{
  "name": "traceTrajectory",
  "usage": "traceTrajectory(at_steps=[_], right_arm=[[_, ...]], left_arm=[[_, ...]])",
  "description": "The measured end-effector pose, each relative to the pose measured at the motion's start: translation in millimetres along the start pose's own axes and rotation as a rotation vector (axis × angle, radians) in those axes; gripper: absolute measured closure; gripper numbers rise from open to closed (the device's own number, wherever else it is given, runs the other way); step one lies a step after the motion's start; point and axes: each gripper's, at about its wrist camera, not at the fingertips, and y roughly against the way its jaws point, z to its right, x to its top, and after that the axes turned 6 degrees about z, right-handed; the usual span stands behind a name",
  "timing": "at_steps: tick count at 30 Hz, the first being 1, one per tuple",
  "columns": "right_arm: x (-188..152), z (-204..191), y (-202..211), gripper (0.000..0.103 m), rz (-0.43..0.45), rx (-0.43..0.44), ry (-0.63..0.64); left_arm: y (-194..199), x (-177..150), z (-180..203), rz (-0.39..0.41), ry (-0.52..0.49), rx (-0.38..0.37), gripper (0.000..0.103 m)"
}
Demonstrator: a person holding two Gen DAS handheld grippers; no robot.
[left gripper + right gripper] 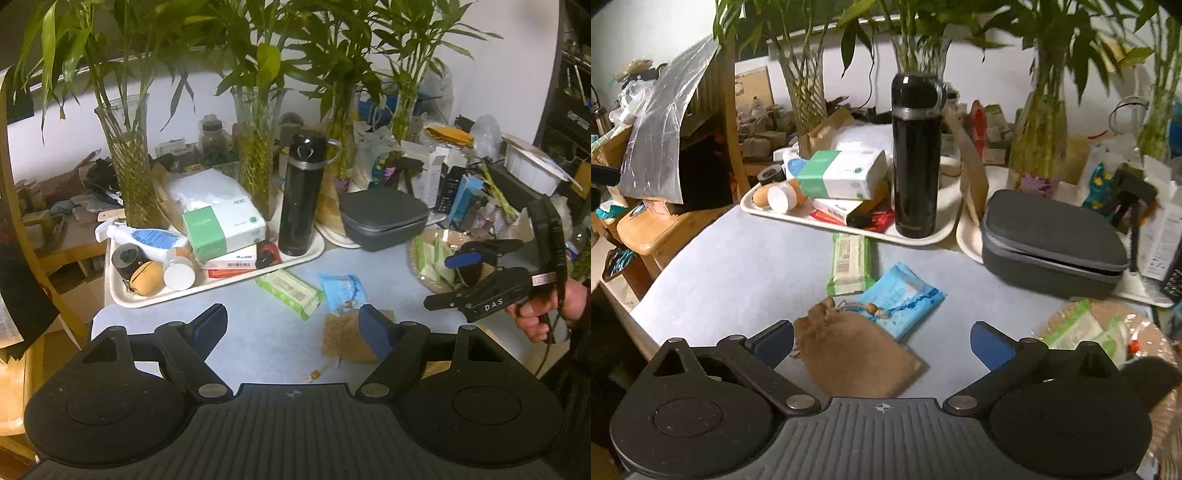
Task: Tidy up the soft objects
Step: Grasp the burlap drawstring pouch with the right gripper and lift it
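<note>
Cluttered table (738, 266): white tray (849, 227) with black flask (916, 155) and tissue box (842, 173) at 12 o'clock, grey case (1052, 240) at 2, wicker basket (1145, 332) with green packs at 3. Left gripper (293, 328) low, level, jaws released, empty. Right gripper (882, 343) likewise spread wide, held by hand (546, 310). Brown pouch (857, 354) lies flat between right fingers, drawstring end toward 11, long axis 11–5, overlapping blue pack (905, 295); green pack (849, 264) just beyond, lengthwise 12–6.

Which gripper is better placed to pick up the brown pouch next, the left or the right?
Probably the right gripper: it is open, with the brown pouch directly between its fingers. The left gripper is open too, but the pouch lies off to its right finger's side.
</note>
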Motion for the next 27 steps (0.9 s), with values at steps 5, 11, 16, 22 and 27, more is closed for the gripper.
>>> traceTrajectory(at_steps=[5,11,16,22,27], right_arm=[[-3,3,-32,0.003,-0.042,0.016,0.053],[-10,0,-59,0.01,-0.088,0.064,0.097],[-19,-9,-83,0.014,-0.144,0.087,0.186],[-26,-7,-108,0.023,-0.203,0.122,0.195],[-32,2,-124,0.043,-0.254,0.138,0.149]], left_arm=[[-15,0,-9,-0.003,0.021,0.009,0.025],[-25,1,-18,-0.009,0.031,0.005,0.025],[-35,-3,-26,-0.021,0.034,-0.011,0.025],[-47,-11,-32,-0.046,0.029,-0.032,0.025],[-56,-15,-36,-0.063,0.017,-0.051,0.025]])
